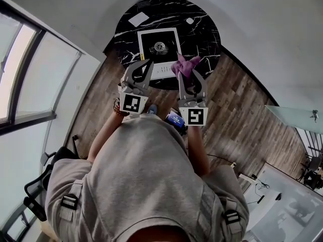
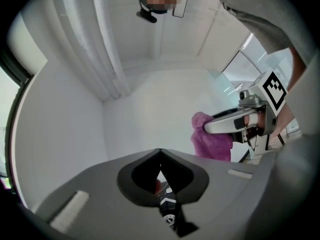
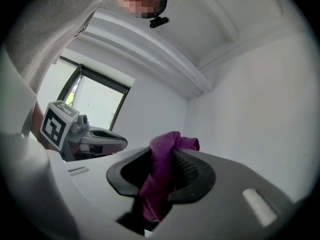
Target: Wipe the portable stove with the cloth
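The white portable stove (image 1: 159, 51), with a round burner in a dark top, sits on a round black marble table (image 1: 204, 34). My right gripper (image 1: 189, 66) is shut on a purple cloth (image 1: 185, 63), which hangs over the stove's near right corner. In the right gripper view the cloth (image 3: 161, 176) is pinched between the jaws. My left gripper (image 1: 148, 64) hovers over the stove's near left edge, shut with nothing in it; its jaws (image 2: 160, 176) meet in the left gripper view. That view also shows the cloth (image 2: 210, 136) in the right gripper.
A white card (image 1: 138, 19) and a small white tag (image 1: 190, 20) lie at the table's far side. The table stands in a corner of white walls, with a window (image 1: 30, 79) to the left. Wood floor (image 1: 237, 115) surrounds it.
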A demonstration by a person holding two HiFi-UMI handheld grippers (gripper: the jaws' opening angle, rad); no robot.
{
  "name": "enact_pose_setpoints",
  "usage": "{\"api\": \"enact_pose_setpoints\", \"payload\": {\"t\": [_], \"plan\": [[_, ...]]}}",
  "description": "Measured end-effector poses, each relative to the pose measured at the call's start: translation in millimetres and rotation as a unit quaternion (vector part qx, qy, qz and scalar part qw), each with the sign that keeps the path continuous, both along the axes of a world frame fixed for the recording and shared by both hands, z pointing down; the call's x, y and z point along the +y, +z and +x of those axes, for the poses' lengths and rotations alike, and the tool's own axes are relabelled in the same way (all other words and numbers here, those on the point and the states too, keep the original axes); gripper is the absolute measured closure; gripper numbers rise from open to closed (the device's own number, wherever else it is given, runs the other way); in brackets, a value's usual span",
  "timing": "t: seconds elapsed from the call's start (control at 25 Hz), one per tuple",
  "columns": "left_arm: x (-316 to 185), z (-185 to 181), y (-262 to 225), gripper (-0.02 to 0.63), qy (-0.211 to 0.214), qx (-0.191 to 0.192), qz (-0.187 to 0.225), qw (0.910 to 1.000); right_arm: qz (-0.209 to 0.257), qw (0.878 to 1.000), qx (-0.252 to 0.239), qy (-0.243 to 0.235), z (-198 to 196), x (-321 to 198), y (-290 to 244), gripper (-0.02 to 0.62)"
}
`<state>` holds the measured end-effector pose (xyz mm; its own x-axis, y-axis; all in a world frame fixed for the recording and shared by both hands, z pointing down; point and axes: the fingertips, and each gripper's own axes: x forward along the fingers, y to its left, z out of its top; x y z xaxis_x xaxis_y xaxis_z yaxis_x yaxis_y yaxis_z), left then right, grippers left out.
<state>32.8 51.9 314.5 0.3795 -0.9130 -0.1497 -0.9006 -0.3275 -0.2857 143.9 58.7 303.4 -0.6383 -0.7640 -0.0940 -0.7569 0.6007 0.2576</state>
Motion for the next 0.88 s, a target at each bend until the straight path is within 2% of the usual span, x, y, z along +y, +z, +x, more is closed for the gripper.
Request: {"api": "enact_pose_setpoints", "payload": {"t": [0.12,0.4,0.52,0.72,0.88], "plan": [[-1,0,2,0.612,-0.002,0.003,-0.004,1.0,-0.024,1.0,0.011,0.003,1,-1,10,0.471],[-2,-1,8,0.612,-0.008,0.008,-0.012,0.9999,-0.012,1.0,0.007,-0.003,1,-3,9,0.471],[-3,1,7,0.612,-0.006,0.001,-0.008,1.0,-0.009,0.999,0.031,-0.006,3,-4,13,0.469],[-3,3,11,0.612,-0.002,-0.003,-0.01,0.9999,-0.021,1.0,0.004,-0.003,2,-5,13,0.471],[-5,11,17,0.612,0.001,0.002,-0.023,0.9997,-0.021,1.0,0.02,-0.006,6,-7,19,0.471]]}}
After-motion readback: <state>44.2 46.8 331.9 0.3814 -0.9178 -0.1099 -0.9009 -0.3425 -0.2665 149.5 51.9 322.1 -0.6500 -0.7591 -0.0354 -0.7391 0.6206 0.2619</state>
